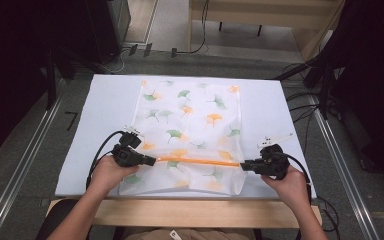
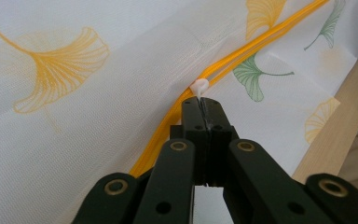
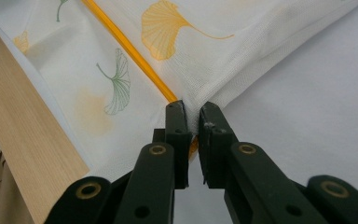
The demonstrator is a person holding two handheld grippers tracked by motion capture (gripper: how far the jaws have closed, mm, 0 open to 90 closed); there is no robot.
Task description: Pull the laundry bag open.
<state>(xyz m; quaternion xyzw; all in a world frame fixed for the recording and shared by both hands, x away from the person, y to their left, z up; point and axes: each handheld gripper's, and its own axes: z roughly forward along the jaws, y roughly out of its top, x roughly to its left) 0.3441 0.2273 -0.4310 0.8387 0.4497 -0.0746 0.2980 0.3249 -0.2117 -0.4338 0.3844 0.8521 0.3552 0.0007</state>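
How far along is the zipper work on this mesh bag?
Done: both grips are set. The left gripper is shut on the white zipper pull, and the right gripper pinches the mesh bag at the far end of the orange zipper. In hand: holding the bag taut. Left: sliding the pull along the zipper, since it sits at the left end.
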